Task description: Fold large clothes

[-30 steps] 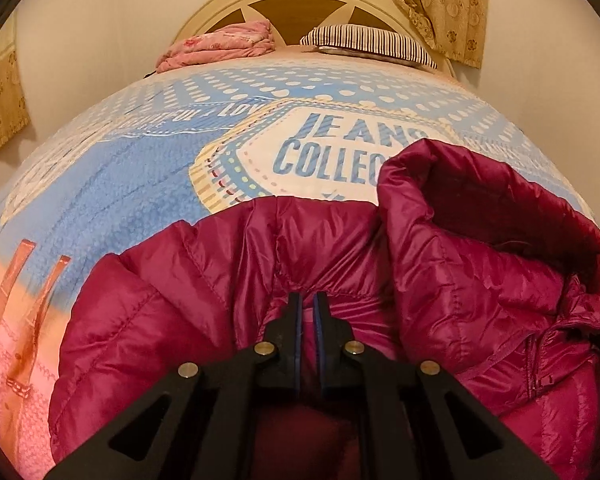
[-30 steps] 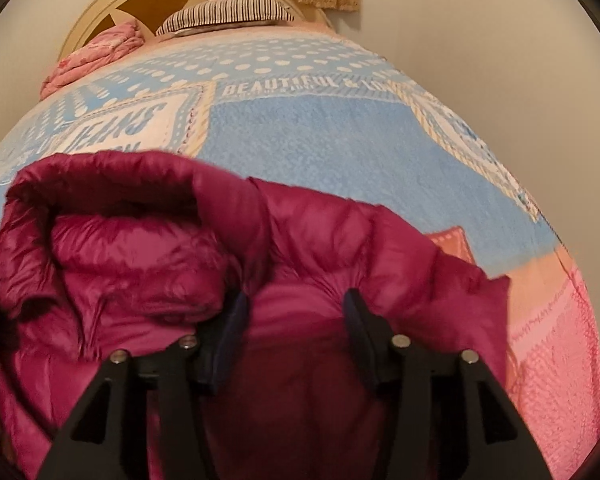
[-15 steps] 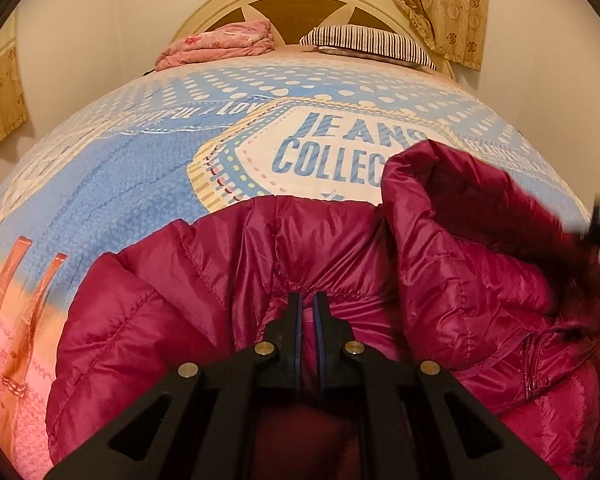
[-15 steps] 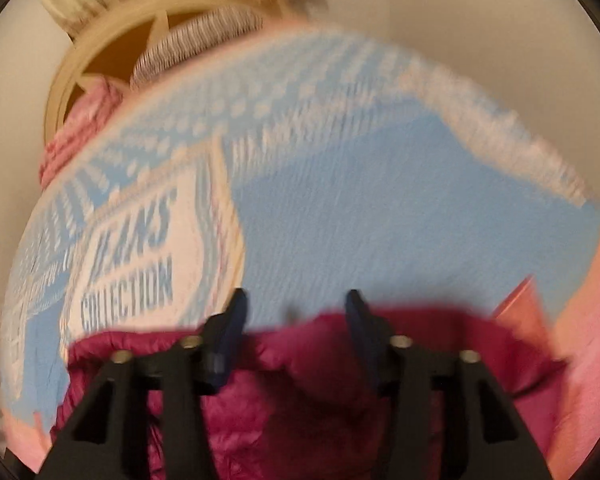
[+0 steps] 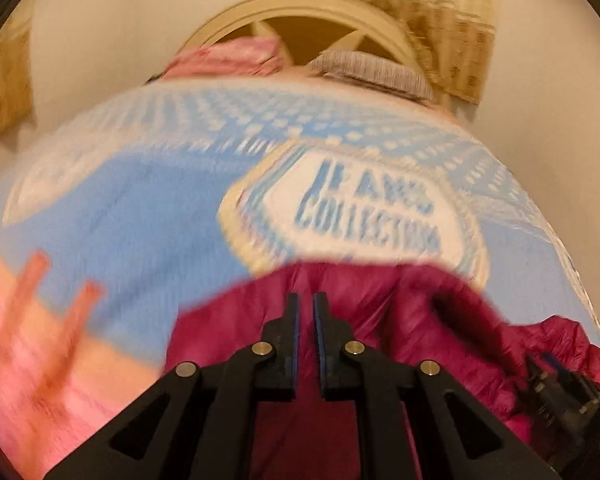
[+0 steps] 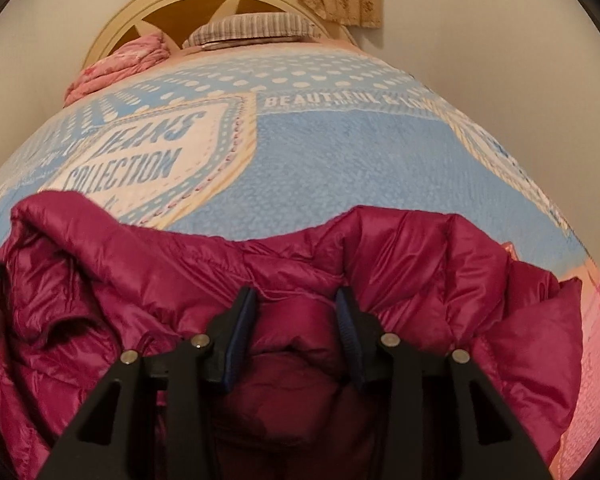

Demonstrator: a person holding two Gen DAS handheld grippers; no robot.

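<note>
The left gripper sits at the lower middle of its blurred view, its fingers drawn nearly together with only a thin slit between them. Magenta fabric of the jacket lies right behind and below them, so they probably pinch a thin layer of it, but the smear hides the contact and I cannot tell for sure. The jacket fills the bottom centre and lower right of that frame, on the blue printed bedspread.

In the right view the jacket spreads across the whole lower half, its puffy edge running from the left side to the right, with the bedspread above it. The right gripper stands at lower middle with its fingers spread wide and nothing clamped; a mound of padding bulges between them.

The step looks like taking hold of the near part of the jacket before turning it over. To do it well, the right fingers should close on a firm pinch of shell and filling, not just slick outer fabric, which will likely slip. Both grips should then move level and together, so the bulky padding folds along one straight line instead of bunching.
</note>
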